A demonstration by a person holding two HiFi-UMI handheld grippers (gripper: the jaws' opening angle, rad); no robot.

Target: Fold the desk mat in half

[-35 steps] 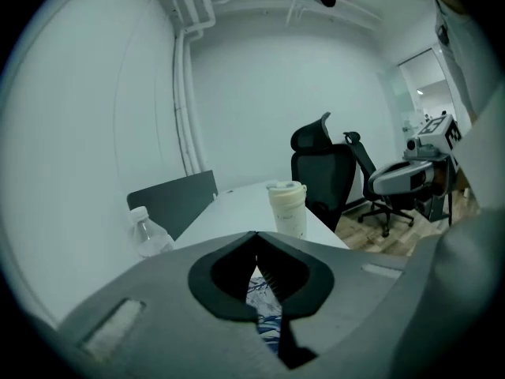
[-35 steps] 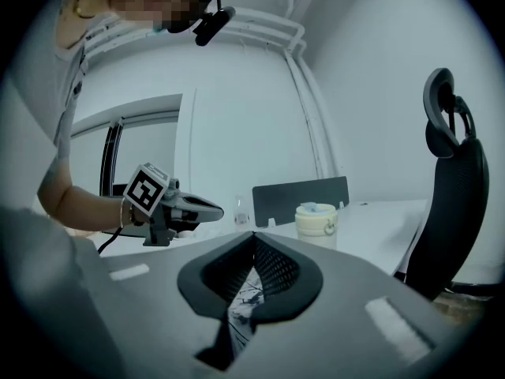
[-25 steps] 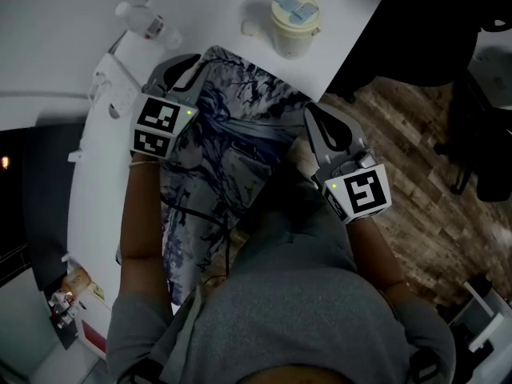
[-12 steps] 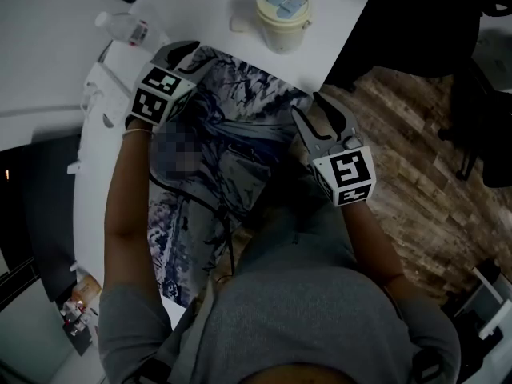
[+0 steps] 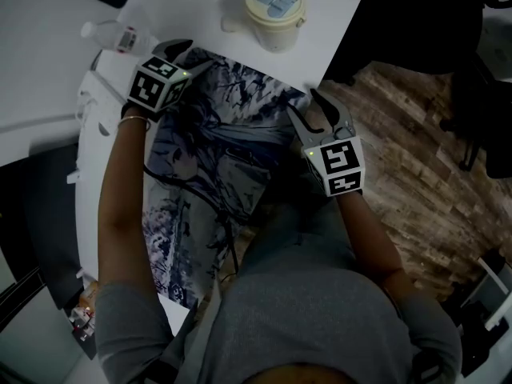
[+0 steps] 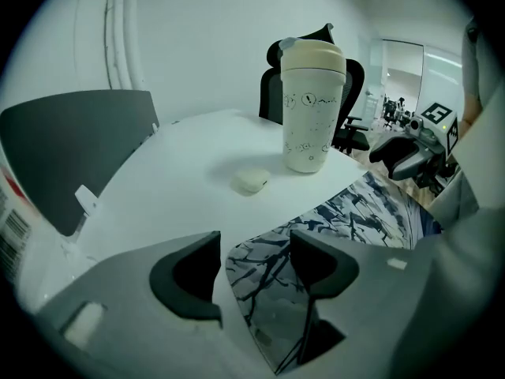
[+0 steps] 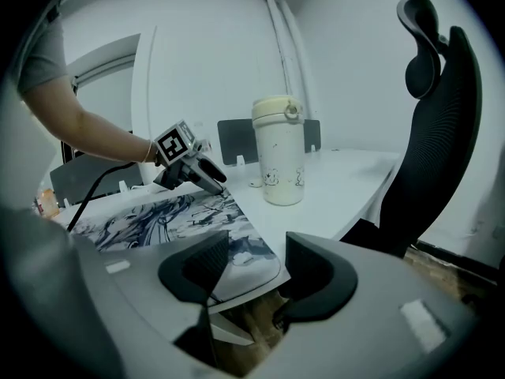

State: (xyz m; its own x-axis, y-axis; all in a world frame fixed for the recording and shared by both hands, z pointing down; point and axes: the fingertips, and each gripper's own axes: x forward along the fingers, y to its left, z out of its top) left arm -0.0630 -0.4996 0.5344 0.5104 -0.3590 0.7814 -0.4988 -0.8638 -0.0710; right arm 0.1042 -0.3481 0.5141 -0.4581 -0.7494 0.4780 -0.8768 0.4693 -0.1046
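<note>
Wood-plank floor (image 5: 416,158) on the right, white worktop (image 5: 336,22) on the left, and we're looking steeply down over a grey-shirted torso (image 5: 312,318). Both arms are out in front: the left arm (image 5: 120,214) is stretched almost straight along the worktop, and the right arm (image 5: 372,238) is bent at the elbow, out by the worktop's edge.

One desk mat (image 5: 232,134), printed with a dark ink drawing, lies spread on the worktop from the body out to the two grippers. A dark cable (image 5: 226,238) trails over its near part.

Left gripper (image 6: 254,247) tips down over the mat's far left corner. Its jaws have just been opening and stand wide, released, the corner lying between them with neither pad pressing it. Right gripper (image 7: 256,251) points more nearly level at the far right corner, right on the worktop's edge. Its jaws have just been opening too, and they stand well apart with the corner between them, ungripped.

Beyond the mat there's one cream cup (image 5: 274,10), lid shut, contents hidden. One small white case (image 6: 251,181) sits near it, and one plastic bottle (image 5: 120,37) is just beside the left gripper. Past the worktop stands a black office chair (image 7: 442,133).
</note>
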